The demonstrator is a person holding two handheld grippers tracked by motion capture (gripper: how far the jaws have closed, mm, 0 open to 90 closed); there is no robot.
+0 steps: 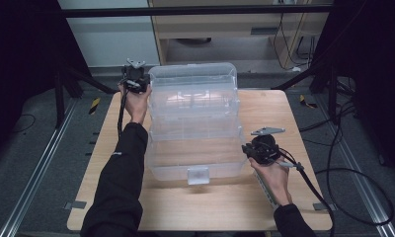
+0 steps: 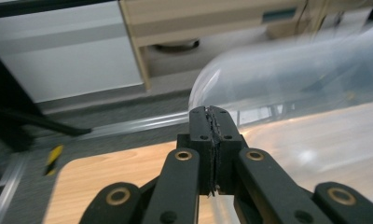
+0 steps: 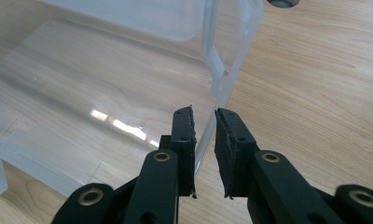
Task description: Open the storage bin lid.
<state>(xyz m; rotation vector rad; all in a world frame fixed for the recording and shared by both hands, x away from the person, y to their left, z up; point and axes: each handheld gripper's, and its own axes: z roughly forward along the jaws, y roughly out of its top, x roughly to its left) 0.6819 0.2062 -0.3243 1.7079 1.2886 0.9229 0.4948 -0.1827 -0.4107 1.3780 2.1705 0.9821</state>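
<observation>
Left gripper fingers together | right gripper fingers apart astride box wall

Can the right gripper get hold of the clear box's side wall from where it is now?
Probably yes: the right gripper is open with its jaws already straddling the rim of the clear box, and nothing lies between them.

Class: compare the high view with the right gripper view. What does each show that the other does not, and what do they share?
High view alone: the whole clear plastic box, its lid open, its front latch, the left hand-held gripper at its far left corner, and both forearms. Right gripper view alone: the right hand-held gripper, jaws open astride the box's thin side wall. Both: box and wooden table.
</observation>
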